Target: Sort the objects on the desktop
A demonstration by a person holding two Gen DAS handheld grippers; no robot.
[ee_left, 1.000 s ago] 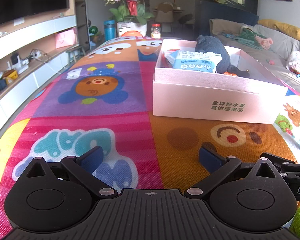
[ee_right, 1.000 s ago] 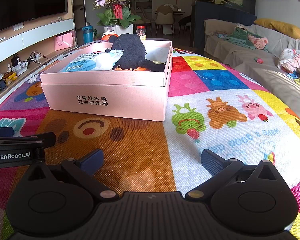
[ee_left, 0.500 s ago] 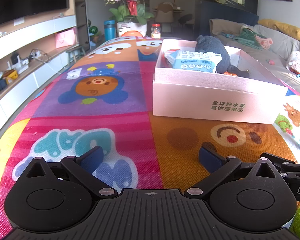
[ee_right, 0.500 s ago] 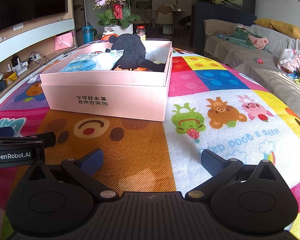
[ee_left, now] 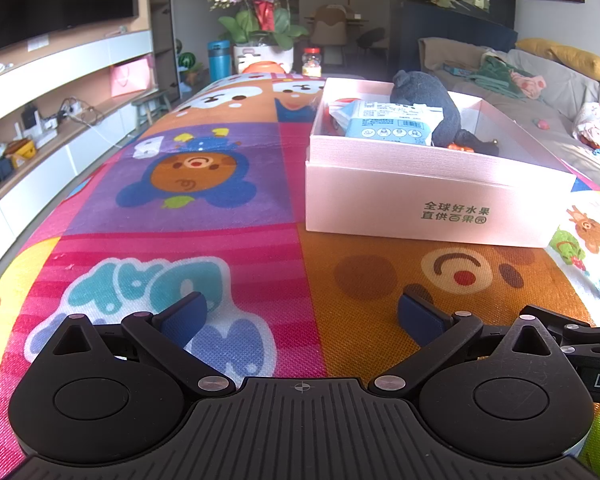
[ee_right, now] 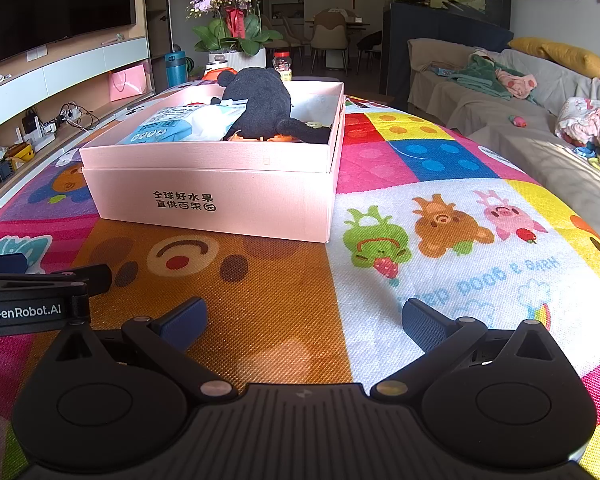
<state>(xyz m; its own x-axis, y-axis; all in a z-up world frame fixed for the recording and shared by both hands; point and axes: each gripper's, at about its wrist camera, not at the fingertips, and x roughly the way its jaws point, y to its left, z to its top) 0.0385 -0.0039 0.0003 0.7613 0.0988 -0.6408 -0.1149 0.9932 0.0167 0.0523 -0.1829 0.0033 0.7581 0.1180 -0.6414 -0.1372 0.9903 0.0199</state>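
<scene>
- The left gripper [ee_left: 300, 312], black with blue pads, hovers low over the colourful cartoon-printed play mat [ee_left: 204, 240], its fingers spread wide and nothing between them.
- The right gripper [ee_right: 304, 316], of the same make, hangs just beside it with its blue-padded fingers equally spread and empty; the left tool's labelled arm shows at the edge of the right wrist view.
- Ahead of both sits the landmark, a shallow pale-pink cardboard box [ee_right: 220, 196] with dark printed characters on its near wall, lying open on the mat.
- Inside the box, against its far side, lies a dark grey plush toy [ee_right: 260, 104]. It looks soft and light, so it should squash under the pads; a pinch around a limb or the narrower body would likely hold better than the bulky back.
- Inside the box, on the side toward the wall shelves, lies a light-blue and white plastic packet [ee_left: 388, 124], leaning against the plush. Its film looks slick and limp, so I judge an edge or corner seam the safest place to grip.
- Something orange [ee_right: 260, 138] shows under the plush inside the box; what it is cannot be told.
- Around the box the mat carries no loose objects within reach, so the sorting appears largely finished.
- The box itself looks stiff yet light; its wall would take a pinch if it must be shifted.
</scene>
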